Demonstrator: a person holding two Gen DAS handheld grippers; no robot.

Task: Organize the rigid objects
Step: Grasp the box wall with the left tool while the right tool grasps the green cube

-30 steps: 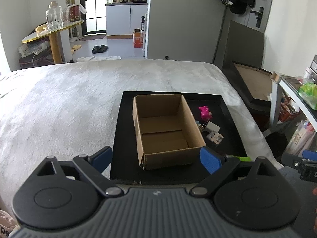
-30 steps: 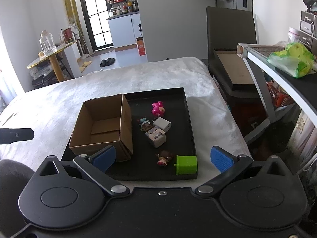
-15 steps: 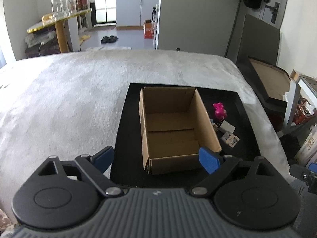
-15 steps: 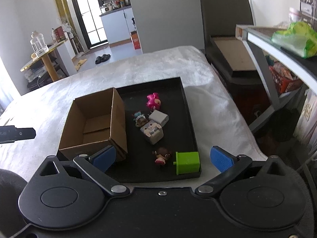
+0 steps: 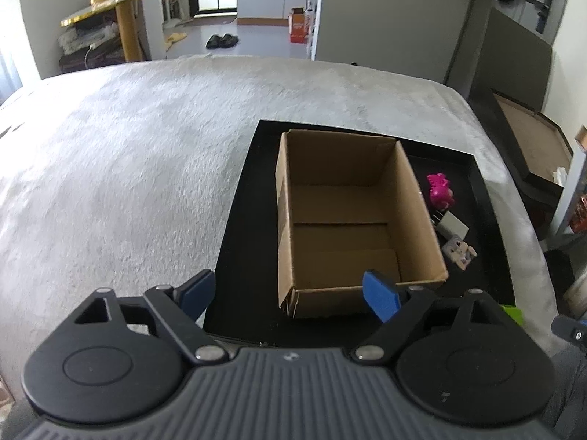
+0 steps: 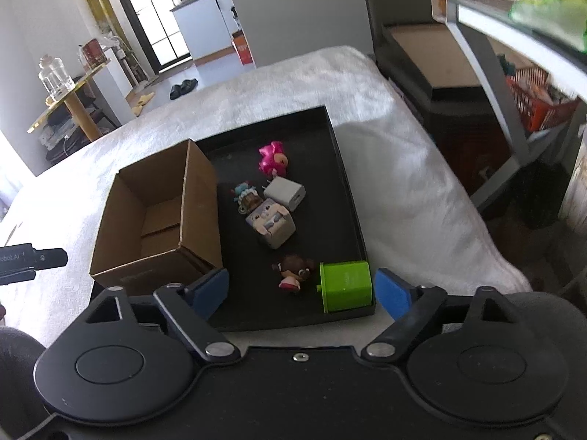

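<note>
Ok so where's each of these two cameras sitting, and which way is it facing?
Left wrist: on the left gripper, looking down at the empty cardboard box; its closing blue pads show, nothing between.
Right wrist: on the right gripper, over the black tray near the green block; jaws closing, empty.
Shared: box, tray, pink toy.

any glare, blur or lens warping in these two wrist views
Left wrist view: strong fisheye bowing of the grey fleece bedcover; the open brown cardboard box is sharp and evenly lit. Right wrist view: the window blows out the bedcover's left edge, the green bag on the metal shelf is smeared by motion, and the green plastic block on the black tray is crisp.
</note>
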